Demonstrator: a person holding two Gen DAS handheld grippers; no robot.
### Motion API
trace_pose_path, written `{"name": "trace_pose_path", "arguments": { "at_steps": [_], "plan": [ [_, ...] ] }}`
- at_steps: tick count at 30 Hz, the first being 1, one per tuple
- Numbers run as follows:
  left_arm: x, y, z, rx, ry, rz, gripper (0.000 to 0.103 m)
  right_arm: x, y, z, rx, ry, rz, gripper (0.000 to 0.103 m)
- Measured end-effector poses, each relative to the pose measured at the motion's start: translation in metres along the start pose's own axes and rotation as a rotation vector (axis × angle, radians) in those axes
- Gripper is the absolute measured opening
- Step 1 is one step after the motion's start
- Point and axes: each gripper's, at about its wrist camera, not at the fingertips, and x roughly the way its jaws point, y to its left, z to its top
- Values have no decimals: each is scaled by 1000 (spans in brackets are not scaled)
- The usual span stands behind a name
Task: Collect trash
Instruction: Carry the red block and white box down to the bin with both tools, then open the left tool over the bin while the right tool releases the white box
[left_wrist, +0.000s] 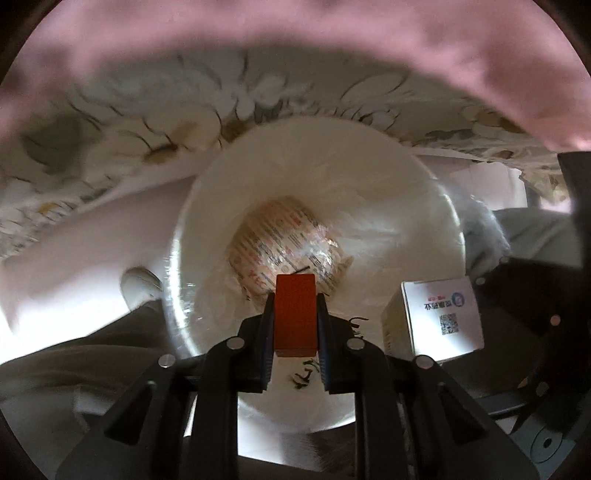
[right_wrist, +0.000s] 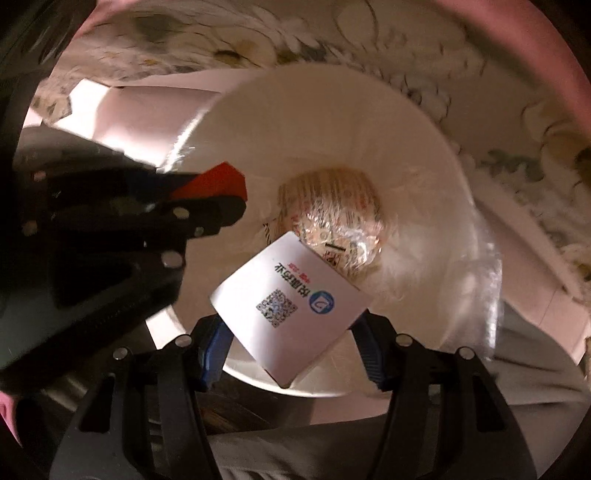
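Note:
My left gripper (left_wrist: 295, 317) is shut on a small red box (left_wrist: 295, 314) and holds it above the mouth of a white lined bin (left_wrist: 406, 192). A crumpled printed wrapper (left_wrist: 284, 243) lies at the bin's bottom. My right gripper (right_wrist: 291, 332) is shut on a white box (right_wrist: 291, 306) with a QR code and blue logo, also over the bin (right_wrist: 369, 122). The white box shows at the right of the left wrist view (left_wrist: 439, 317). The left gripper with the red box (right_wrist: 214, 182) shows at the left of the right wrist view. The wrapper (right_wrist: 332, 214) lies beyond the white box.
A floral cloth (left_wrist: 155, 122) hangs behind the bin, with pink fabric (left_wrist: 295, 33) above it. A clear plastic liner (right_wrist: 487, 288) drapes over the bin's right rim. A grey shoe (left_wrist: 140, 288) stands left of the bin.

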Motion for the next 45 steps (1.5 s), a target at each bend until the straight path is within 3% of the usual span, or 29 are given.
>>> {"name": "trace_pose_path", "arguments": {
  "at_steps": [4, 14, 15, 16, 18, 29, 36, 45],
  "plan": [
    [18, 6, 8, -47, 45, -43, 22, 25, -14, 8, 88, 54, 44, 60],
    [41, 9, 11, -66, 101, -25, 23, 63, -27, 13, 135, 149, 44, 62],
    [43, 11, 11, -66, 102, -25, 30, 67, -26, 15, 139, 164, 43, 65],
    [43, 12, 11, -66, 103, -22, 45, 69, -26, 16, 146, 172, 40, 66],
    [41, 12, 11, -68, 89, -6, 54, 70, -25, 16, 145, 156, 11, 69],
    [33, 10, 3, -55, 77, 11, 55, 51, -14, 11, 120, 127, -5, 70],
    [8, 8, -10, -27, 35, 44, 55, 23, -5, -2, 79, 85, -13, 70],
    [-78, -7, -40, 75, -148, 151, 63, -61, 18, -37, -69, -90, -115, 70]
  ]
}}
